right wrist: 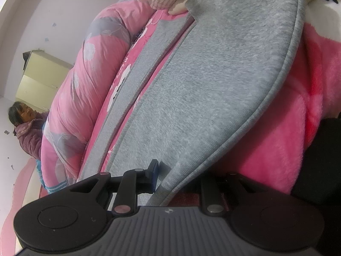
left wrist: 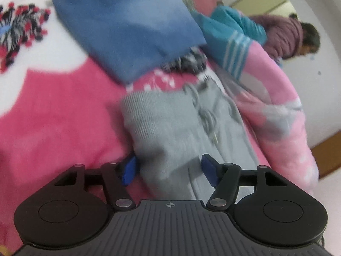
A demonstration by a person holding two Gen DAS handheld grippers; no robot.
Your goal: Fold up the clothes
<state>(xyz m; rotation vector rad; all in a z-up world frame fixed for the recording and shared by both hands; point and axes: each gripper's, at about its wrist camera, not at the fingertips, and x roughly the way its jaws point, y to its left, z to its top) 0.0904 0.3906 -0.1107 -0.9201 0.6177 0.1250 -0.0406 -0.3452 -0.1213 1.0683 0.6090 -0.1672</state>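
Grey sweatpants (left wrist: 170, 125) with a ribbed waistband and a drawstring lie on the pink fleece blanket (left wrist: 53, 117). My left gripper (left wrist: 169, 169) stands open over their near end. Its blue pads (left wrist: 129, 170) are wide apart with a bunch of grey cloth loose between them. In the right wrist view the grey sweatpants (right wrist: 213, 74) stretch away from my right gripper (right wrist: 170, 179), which is shut on their near hem. One blue pad (right wrist: 153, 173) shows there; the other is hidden under the cloth. A hand (right wrist: 178, 8) in a pink knit cuff touches the far end.
A folded blue garment (left wrist: 127, 27) lies beyond the sweatpants, with a teal striped one (left wrist: 232, 42) to its right. A rolled pink quilt (left wrist: 281, 111) (right wrist: 85, 81) runs along the bed's edge. A person in a purple jacket (left wrist: 287, 36) (right wrist: 29, 132) sits by the wall.
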